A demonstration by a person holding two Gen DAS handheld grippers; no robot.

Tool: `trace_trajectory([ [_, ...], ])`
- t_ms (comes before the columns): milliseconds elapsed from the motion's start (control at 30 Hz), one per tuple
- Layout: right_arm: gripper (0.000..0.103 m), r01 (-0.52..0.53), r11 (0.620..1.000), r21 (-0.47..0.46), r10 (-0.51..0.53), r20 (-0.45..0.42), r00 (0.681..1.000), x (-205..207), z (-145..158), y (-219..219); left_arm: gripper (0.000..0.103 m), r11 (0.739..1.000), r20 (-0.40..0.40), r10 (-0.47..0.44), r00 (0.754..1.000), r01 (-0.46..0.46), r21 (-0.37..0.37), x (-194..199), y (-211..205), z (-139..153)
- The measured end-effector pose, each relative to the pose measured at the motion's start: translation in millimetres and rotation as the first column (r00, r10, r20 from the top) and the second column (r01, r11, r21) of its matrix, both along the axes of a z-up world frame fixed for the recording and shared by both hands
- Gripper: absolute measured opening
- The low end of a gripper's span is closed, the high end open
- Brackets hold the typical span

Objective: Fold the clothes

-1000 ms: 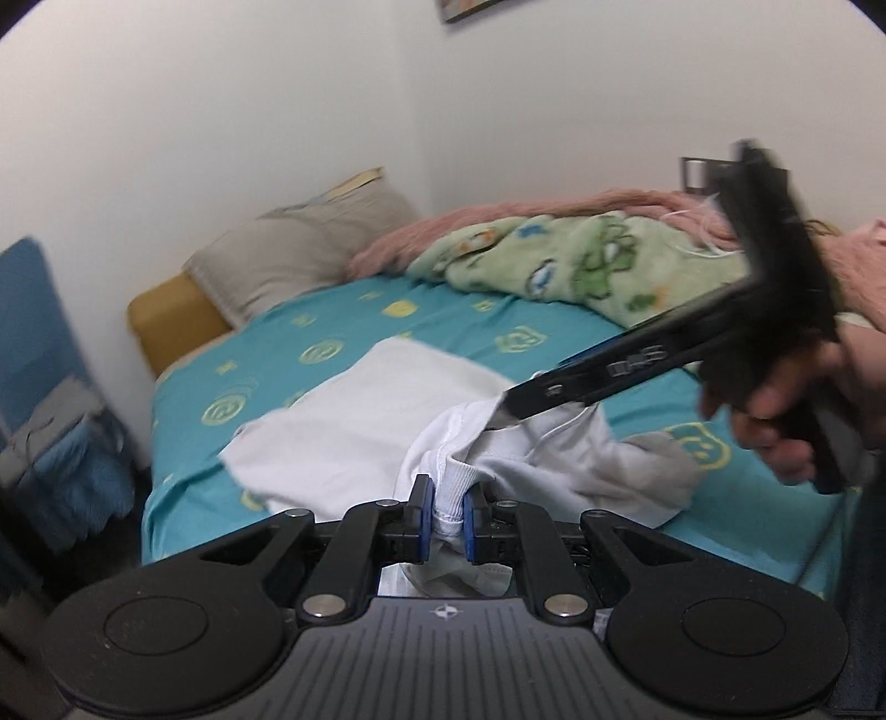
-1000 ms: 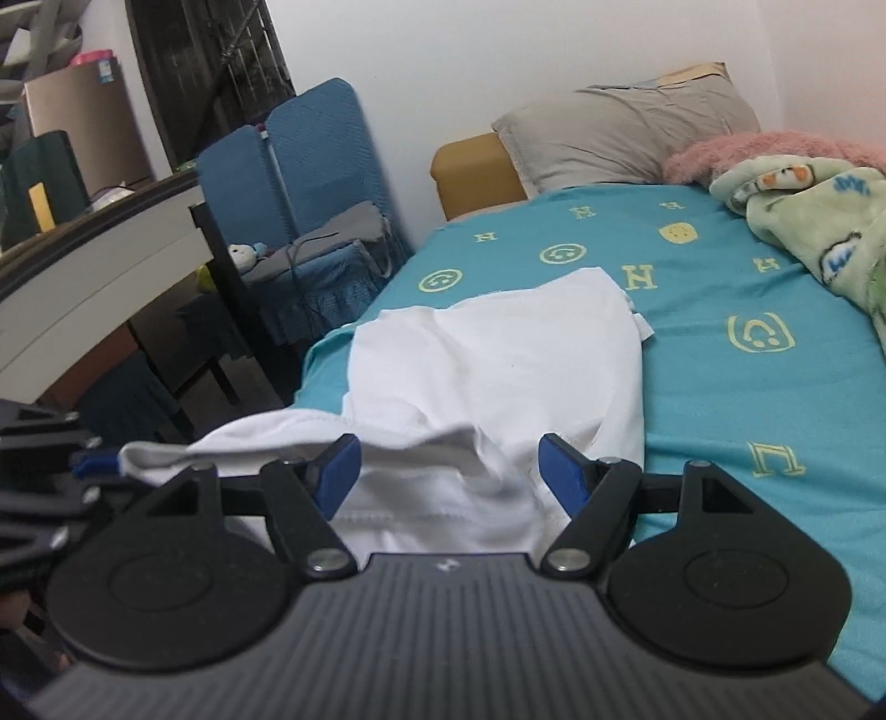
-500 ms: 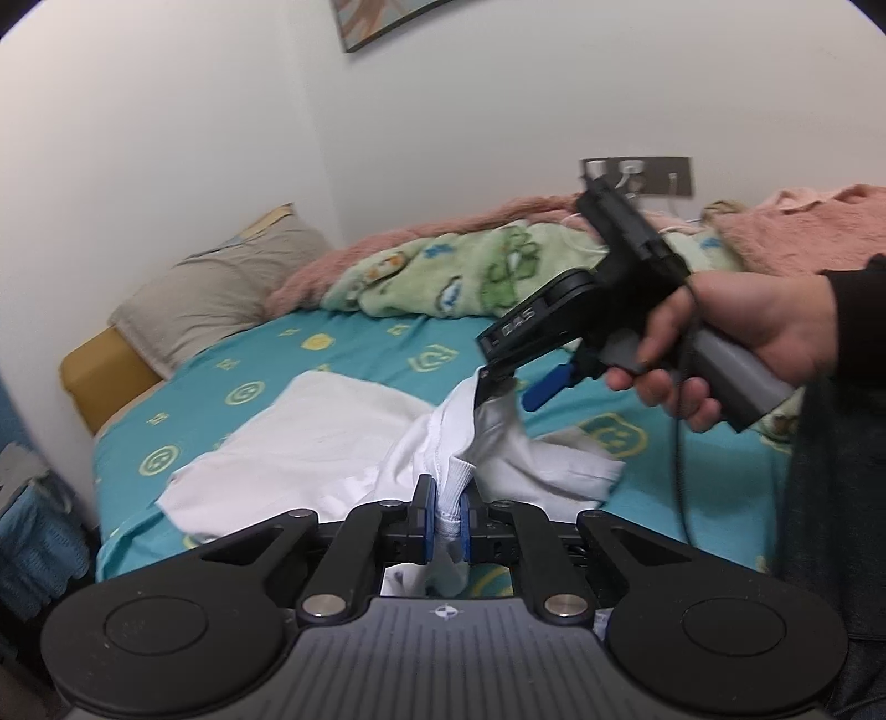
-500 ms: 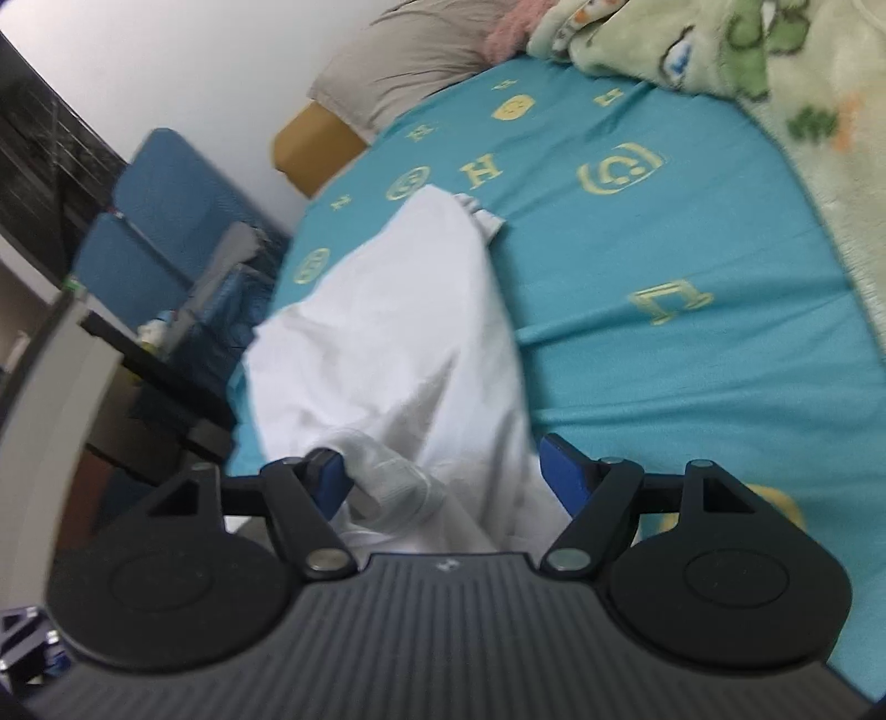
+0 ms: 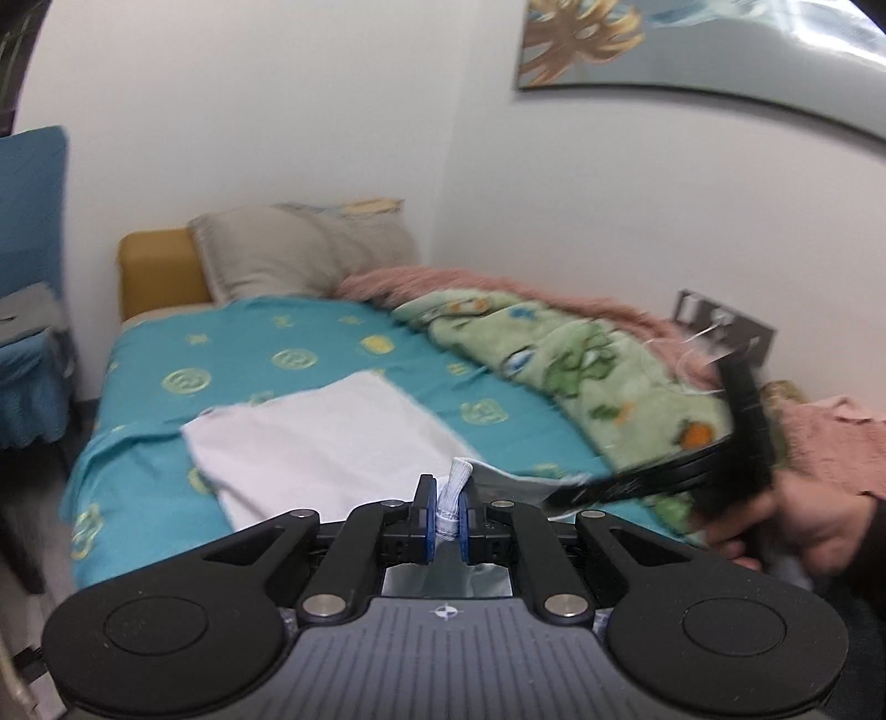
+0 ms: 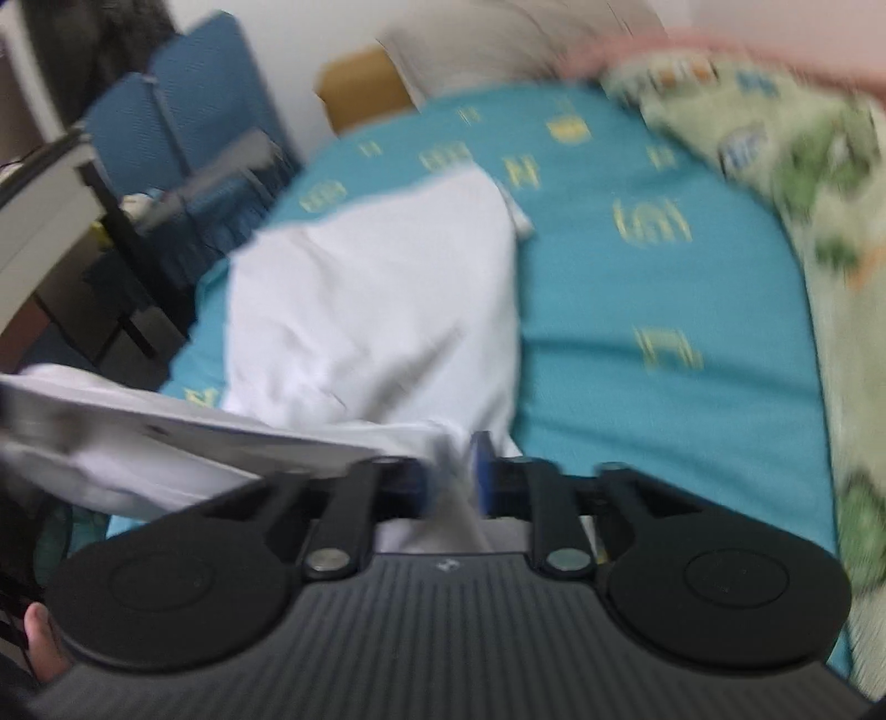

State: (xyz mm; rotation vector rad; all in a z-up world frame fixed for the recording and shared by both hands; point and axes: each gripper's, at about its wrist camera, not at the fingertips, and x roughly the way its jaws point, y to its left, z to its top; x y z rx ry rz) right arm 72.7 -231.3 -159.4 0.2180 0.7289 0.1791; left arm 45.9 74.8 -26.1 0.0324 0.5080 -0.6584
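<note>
White shirt (image 5: 332, 443) on the teal sheet (image 6: 664, 288) — your left gripper (image 5: 447, 518) pinches its hem, your right gripper (image 6: 454, 482) has just clamped its fabric.

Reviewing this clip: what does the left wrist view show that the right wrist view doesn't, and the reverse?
Left wrist only: the left claw shut on a ribbed white hem, a wall picture, a wall socket, and the hand holding the right claw.

Right wrist only: the right claw, whose jaws have just been closing, with white cloth between them, and a desk edge.

Both: the white garment on the teal bedsheet, the green blanket, a grey pillow, a blue chair.
</note>
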Motion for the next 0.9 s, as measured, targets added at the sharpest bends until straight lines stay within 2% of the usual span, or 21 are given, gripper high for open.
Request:
trace_trajectory([
  [100, 0.01, -0.026, 0.999, 0.026, 0.024, 0.084, 0.996, -10, 15, 3, 0.011, 0.998, -0.046, 0.043, 0.998, -0.041, 0.045, 8, 1, -6],
  [200, 0.01, -0.048, 0.997, 0.052, 0.039, 0.158, 0.987, -17, 26, 5, 0.02, 0.991, -0.082, 0.097, 0.992, -0.089, 0.099, 16, 3, -13],
  [267, 0.01, -0.062, 0.996, 0.056, 0.05, 0.198, 0.979, -20, 33, 7, 0.037, 0.986, -0.092, 0.124, 0.988, -0.112, 0.124, 19, 4, -17],
  [367, 0.009, -0.079, 0.996, 0.051, 0.067, 0.203, 0.977, -22, 36, 11, 0.055, 0.981, -0.088, 0.134, 0.987, -0.12, 0.151, 20, -1, -20],
  [433, 0.009, -0.085, 0.995, 0.049, 0.074, 0.197, 0.978, -23, 35, 14, 0.061, 0.979, -0.09, 0.126, 0.988, -0.109, 0.172, 20, -8, -23],
  [567, 0.009, -0.085, 0.995, 0.056, 0.072, 0.197, 0.978, -25, 36, 17, 0.064, 0.972, -0.103, 0.094, 0.99, -0.069, 0.223, 16, -32, -35],
  [733, 0.009, -0.078, 0.995, 0.07, 0.062, 0.199, 0.978, -28, 36, 16, 0.069, 0.972, -0.085, 0.007, 0.996, 0.013, 0.234, -2, -68, -49],
  [833, 0.009, -0.069, 0.994, 0.083, 0.051, 0.204, 0.978, -29, 36, 14, 0.069, 0.96, -0.045, 0.046, 0.998, -0.032, 0.278, -6, -83, -60],
  [900, 0.009, -0.062, 0.994, 0.09, 0.042, 0.204, 0.978, -29, 36, 13, 0.069, 0.965, -0.03, 0.108, 0.994, -0.097, 0.245, -4, -80, -59],
])
